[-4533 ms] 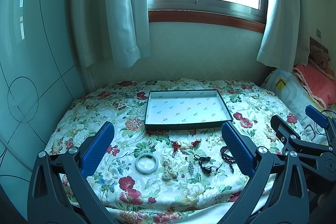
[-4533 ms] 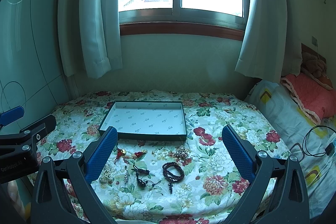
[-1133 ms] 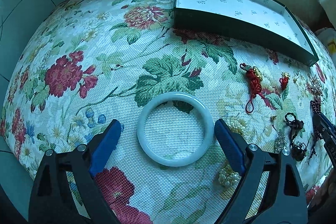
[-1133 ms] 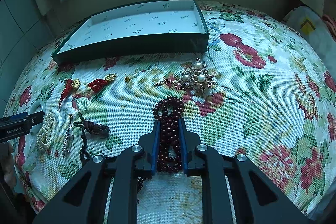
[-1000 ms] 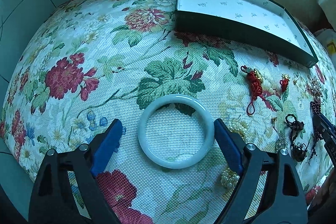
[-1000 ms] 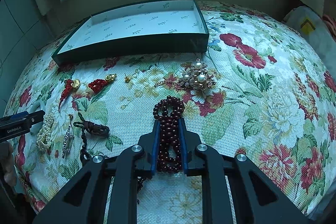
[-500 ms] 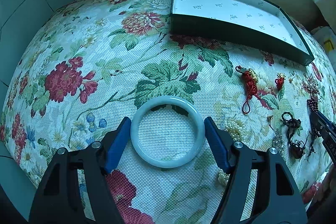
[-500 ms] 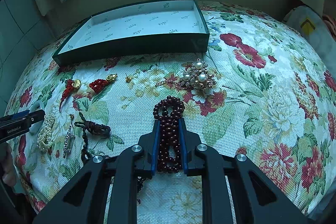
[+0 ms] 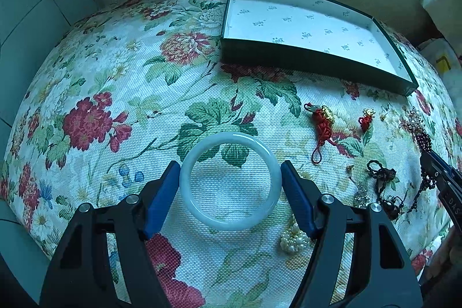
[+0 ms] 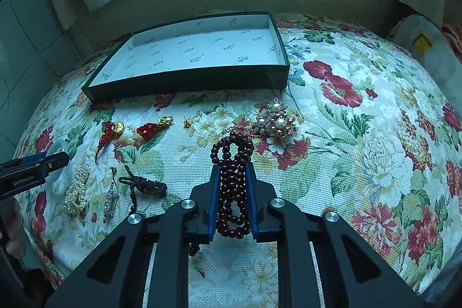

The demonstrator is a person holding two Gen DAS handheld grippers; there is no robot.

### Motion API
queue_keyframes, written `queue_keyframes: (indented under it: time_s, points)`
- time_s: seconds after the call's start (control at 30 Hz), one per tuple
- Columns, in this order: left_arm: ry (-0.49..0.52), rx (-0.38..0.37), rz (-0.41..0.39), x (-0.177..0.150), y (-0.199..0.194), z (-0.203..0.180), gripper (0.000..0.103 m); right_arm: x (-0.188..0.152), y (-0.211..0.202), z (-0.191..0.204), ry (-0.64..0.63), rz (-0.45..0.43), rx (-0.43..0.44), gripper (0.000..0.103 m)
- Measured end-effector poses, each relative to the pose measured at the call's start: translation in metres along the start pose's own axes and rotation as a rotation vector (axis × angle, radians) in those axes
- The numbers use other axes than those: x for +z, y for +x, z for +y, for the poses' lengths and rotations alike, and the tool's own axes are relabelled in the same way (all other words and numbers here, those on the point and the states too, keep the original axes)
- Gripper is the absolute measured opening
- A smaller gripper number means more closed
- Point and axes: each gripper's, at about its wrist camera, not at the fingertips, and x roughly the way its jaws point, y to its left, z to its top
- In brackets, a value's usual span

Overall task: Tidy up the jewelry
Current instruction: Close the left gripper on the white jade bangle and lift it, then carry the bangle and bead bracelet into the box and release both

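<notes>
A pale jade bangle (image 9: 231, 137) lies flat on the floral bedspread. My left gripper (image 9: 229, 163) points down over it, and its blue pads touch the ring's left and right sides. In the right wrist view my right gripper (image 10: 232, 167) is shut on a doubled string of dark red beads (image 10: 234, 192), whose loops stick out past the fingertips onto the cloth. An empty dark green box (image 9: 311, 62) with a white printed lining stands beyond both; in the right wrist view the box (image 10: 187, 81) is at the upper left.
Loose pieces lie between the grippers: a pearl string (image 10: 76, 189), a silver pendant (image 10: 111, 198), a dark knotted cord (image 10: 147, 185), two red tassel charms (image 10: 111, 132) (image 10: 150, 129), a gold stud (image 10: 187, 122) and a pearl brooch (image 10: 274, 120). A pillow (image 10: 424, 48) sits at the right.
The left jaws have narrowed from standing wide of the bangle to touching its two sides. The right gripper and its beads have not moved.
</notes>
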Motion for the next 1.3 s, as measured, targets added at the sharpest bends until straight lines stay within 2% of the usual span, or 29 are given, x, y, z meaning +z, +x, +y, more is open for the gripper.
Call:
queue_keyframes:
  time_s: [0.4, 0.73, 0.9, 1.03, 1.3]
  points:
    - [0.046, -0.046, -0.064, 0.032, -0.017, -0.025, 0.071, 0.038, -0.029, 0.0, 0.015, -0.103, 0.033, 0.017]
    - [0.095, -0.069, -0.178, 0.096, -0.028, -0.054, 0.071, 0.108, -0.035, 0.009, -0.019, -0.238, 0.04, 0.017]
    - [0.092, -0.082, -0.202, 0.135, -0.015, -0.065, 0.071, 0.143, -0.018, 0.007, -0.022, -0.272, 0.034, 0.017]
    - [0.123, -0.067, -0.206, 0.155, 0.011, -0.075, 0.071, 0.159, 0.014, 0.002, -0.012, -0.24, 0.034, 0.017]
    - [0.148, -0.051, -0.094, 0.155, 0.078, -0.084, 0.071, 0.152, 0.085, -0.008, 0.001, -0.081, 0.016, 0.017]
